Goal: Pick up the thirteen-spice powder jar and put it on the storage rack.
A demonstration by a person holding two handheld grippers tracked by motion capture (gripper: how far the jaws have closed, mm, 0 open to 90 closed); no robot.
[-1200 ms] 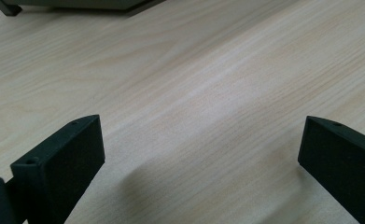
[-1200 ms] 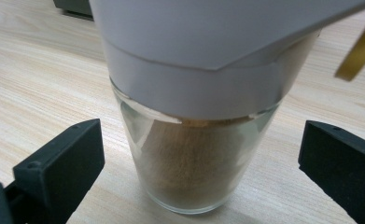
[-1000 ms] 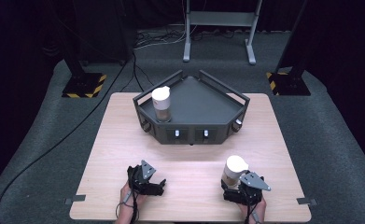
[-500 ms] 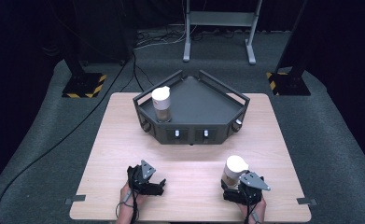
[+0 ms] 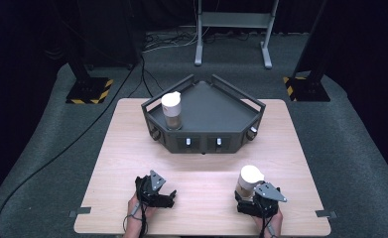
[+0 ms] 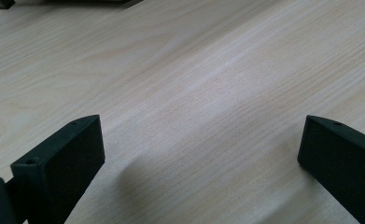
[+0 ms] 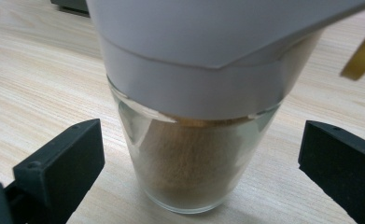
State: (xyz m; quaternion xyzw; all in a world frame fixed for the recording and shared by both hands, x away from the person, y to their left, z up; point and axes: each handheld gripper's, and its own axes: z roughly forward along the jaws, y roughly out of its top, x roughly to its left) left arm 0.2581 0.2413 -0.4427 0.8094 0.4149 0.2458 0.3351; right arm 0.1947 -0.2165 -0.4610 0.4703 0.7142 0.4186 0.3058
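Observation:
Two glass jars with white lids and brown powder inside are in view. One jar (image 5: 171, 110) stands in the left corner of the dark tray (image 5: 216, 106). The other jar (image 5: 248, 181) (image 7: 194, 140) stands on the table at the front right, between the wide-apart jaws of my right gripper (image 5: 248, 201) (image 7: 199, 168), which is open and not touching it. At the front left my left gripper (image 5: 167, 197) (image 6: 199, 163) rests low over bare wood, open with nothing between its fingers.
The wooden table (image 5: 132, 148) carries the five-sided dark tray with raised rails at its far middle. Black stands with striped bases (image 5: 90, 91) and a grey metal frame (image 5: 231, 29) are on the floor beyond the table.

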